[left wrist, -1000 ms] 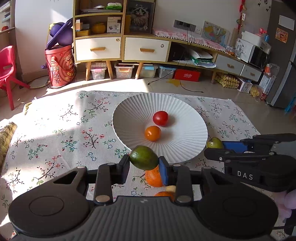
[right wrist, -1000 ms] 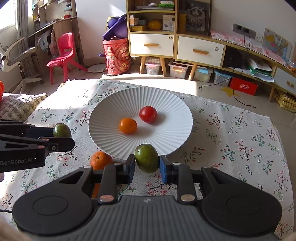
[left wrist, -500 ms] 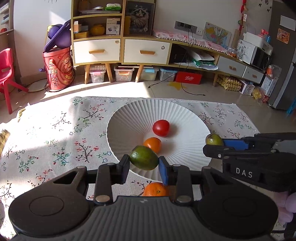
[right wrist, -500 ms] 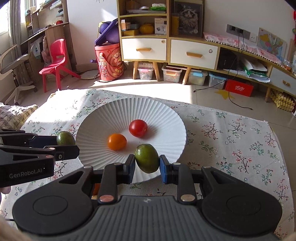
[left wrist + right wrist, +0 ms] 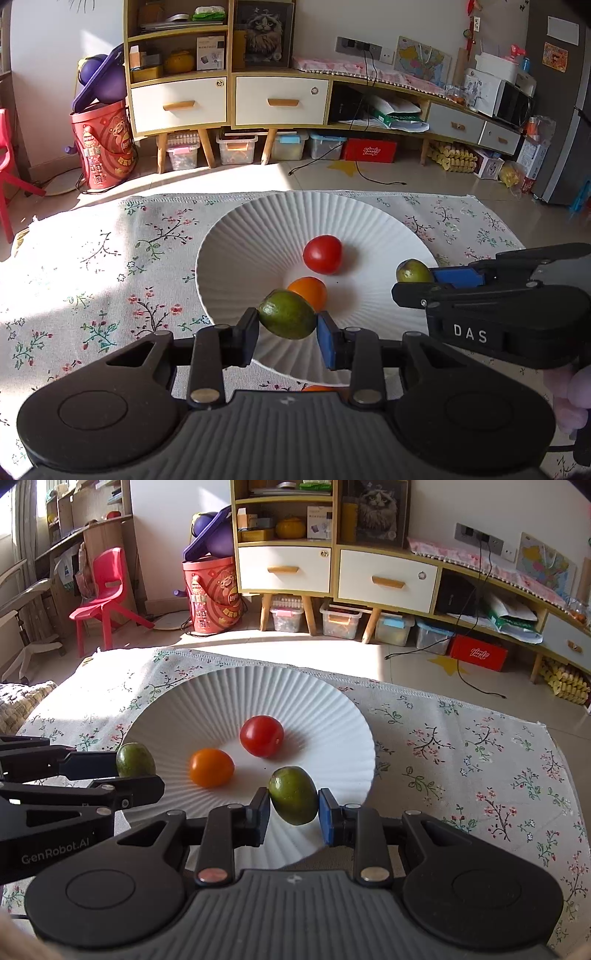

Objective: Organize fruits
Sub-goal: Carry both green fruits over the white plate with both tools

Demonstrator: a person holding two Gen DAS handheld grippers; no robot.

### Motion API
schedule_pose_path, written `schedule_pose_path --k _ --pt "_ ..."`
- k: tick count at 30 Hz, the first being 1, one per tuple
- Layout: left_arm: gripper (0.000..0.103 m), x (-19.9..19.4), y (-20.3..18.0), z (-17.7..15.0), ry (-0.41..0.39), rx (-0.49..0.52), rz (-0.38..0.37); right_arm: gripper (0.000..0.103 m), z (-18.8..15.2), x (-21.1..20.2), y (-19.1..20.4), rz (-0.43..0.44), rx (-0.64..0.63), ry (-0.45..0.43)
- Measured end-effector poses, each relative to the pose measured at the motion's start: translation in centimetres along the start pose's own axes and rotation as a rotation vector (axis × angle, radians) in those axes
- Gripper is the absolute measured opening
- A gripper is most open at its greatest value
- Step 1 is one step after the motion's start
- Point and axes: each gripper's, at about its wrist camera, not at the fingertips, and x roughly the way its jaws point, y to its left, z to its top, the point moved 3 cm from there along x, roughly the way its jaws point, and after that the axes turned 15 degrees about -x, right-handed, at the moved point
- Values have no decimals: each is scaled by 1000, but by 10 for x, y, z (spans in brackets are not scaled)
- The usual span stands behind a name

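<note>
A white ribbed plate (image 5: 258, 229) (image 5: 325, 709) lies on a floral cloth and holds a red tomato (image 5: 322, 254) (image 5: 261, 736) and an orange fruit (image 5: 308, 291) (image 5: 211, 767). My left gripper (image 5: 287, 320) is shut on a green fruit (image 5: 287, 314) above the plate's near rim; it also shows in the right wrist view (image 5: 135, 759). My right gripper (image 5: 293, 800) is shut on a second green fruit (image 5: 293, 794), held over the plate's near right side; it also shows in the left wrist view (image 5: 413, 271).
An orange (image 5: 318, 387) lies on the cloth (image 5: 110, 258) just below the plate's near rim, mostly hidden by my left gripper. The cloth's far edge meets a tiled floor. Cabinets (image 5: 229, 99), storage boxes, a red bucket (image 5: 105, 144) and a red chair (image 5: 105, 590) stand beyond.
Both grippers have moved forward with their green fruits, from the plate's near edge to over the plate. The loose orange on the cloth has slipped nearly out of sight.
</note>
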Motion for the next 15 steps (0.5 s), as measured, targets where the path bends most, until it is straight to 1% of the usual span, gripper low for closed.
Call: schedule_pose_path --k 5,15 --pt "19 8 0 -1 3 6 8 25 -1 7 2 7 -4 12" --pt "19 13 -1 0 1 5 4 26 0 8 5 15 -19 2"
